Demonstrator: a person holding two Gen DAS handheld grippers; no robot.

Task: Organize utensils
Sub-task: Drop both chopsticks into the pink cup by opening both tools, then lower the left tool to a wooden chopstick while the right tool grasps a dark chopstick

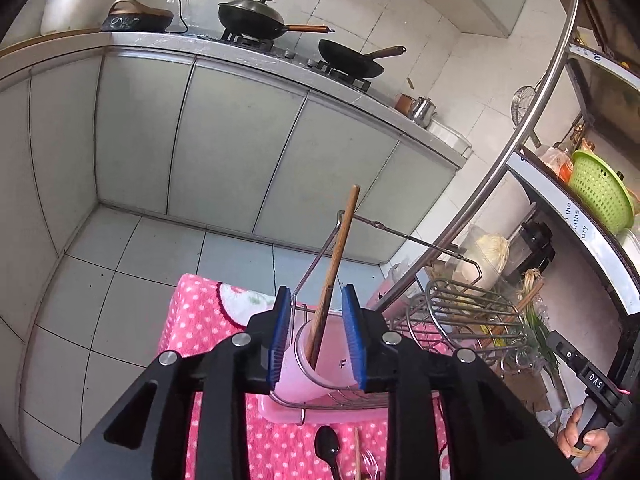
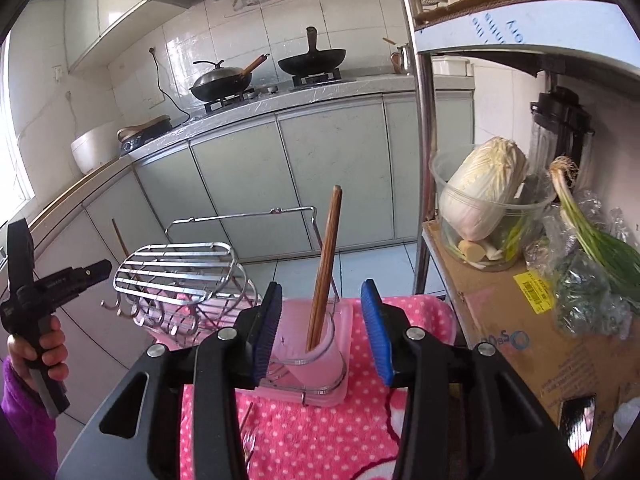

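Note:
A pink cup (image 1: pixel 320 368) (image 2: pixel 310 346) stands in the wire ring of a metal dish rack (image 1: pixel 472 312) (image 2: pixel 180 276) on a pink dotted cloth (image 1: pixel 200 320) (image 2: pixel 320 432). Brown wooden chopsticks (image 1: pixel 338 252) (image 2: pixel 326 264) lean upright in the cup. My left gripper (image 1: pixel 316 289) is open, short of the cup, its blue pads framing it without touching. My right gripper (image 2: pixel 321 285) is also open and empty, with the cup seen between its pads. On the cloth in front lie a black spoon (image 1: pixel 328 448), a single chopstick (image 1: pixel 357 452) and a clear plastic fork (image 1: pixel 370 464).
A steel shelf pole (image 2: pixel 424 160) rises just right of the cloth. The shelf holds a cabbage in a clear tub (image 2: pixel 484 200), green onions (image 2: pixel 592 236), a cardboard box (image 2: pixel 520 340) and a green colander (image 1: pixel 600 188). Across the tiled floor, two woks (image 1: pixel 252 16) sit on a counter.

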